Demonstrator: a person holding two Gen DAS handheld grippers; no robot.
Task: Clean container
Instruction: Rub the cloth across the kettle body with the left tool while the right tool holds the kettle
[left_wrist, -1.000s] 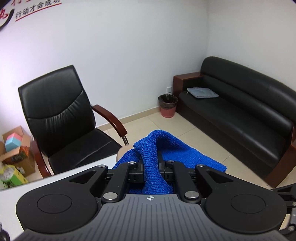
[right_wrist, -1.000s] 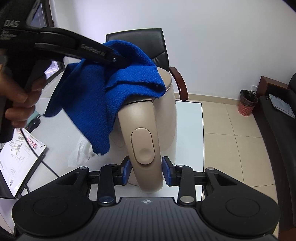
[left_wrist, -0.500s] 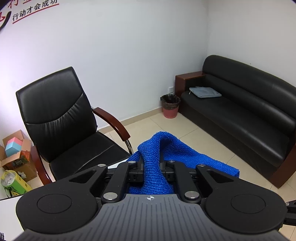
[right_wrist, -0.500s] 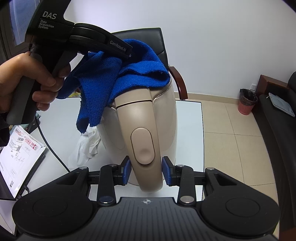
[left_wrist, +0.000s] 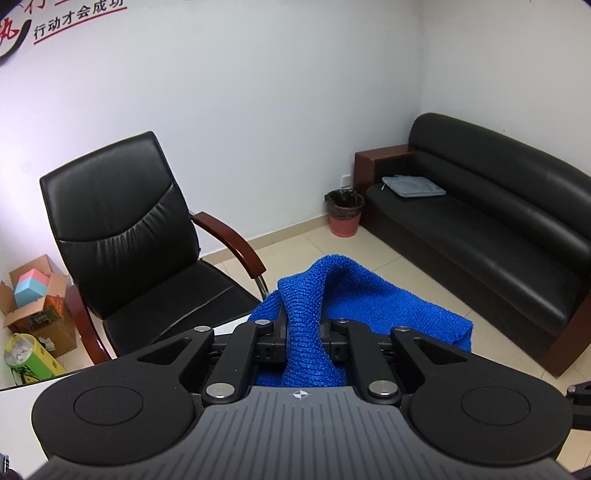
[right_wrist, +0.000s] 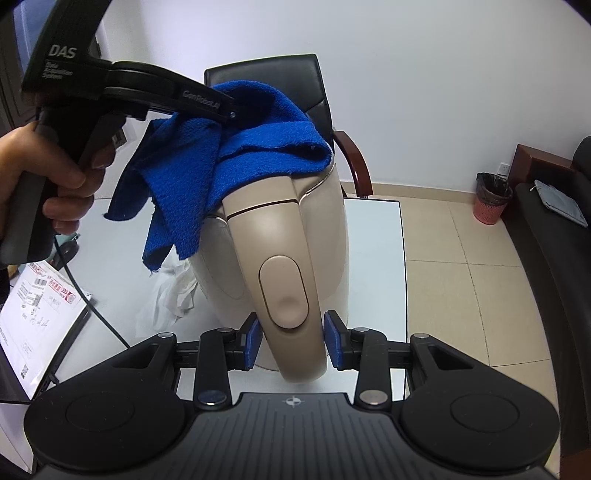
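Kettle (right_wrist: 280, 236) rigid, smooth: we're gripping handle (right_wrist: 284, 295) with right tool (right_wrist: 291, 341); left tool (right_wrist: 231, 110) pinching soft blue cloth (right_wrist: 236, 147) on lid.

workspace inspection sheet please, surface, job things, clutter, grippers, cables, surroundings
surface: white table, bare at the far end
job's things: beige kettle upright on the table; blue cloth draped over its lid
clutter: crumpled white tissue beside the kettle; printed paper near the left edge
grippers: left hand-held gripper shut on the cloth; right hand-held gripper shut on the kettle's handle
cables: black cable running across the table by the paper
surroundings: black office chair, black sofa, lined waste bin, cardboard boxes on the floor
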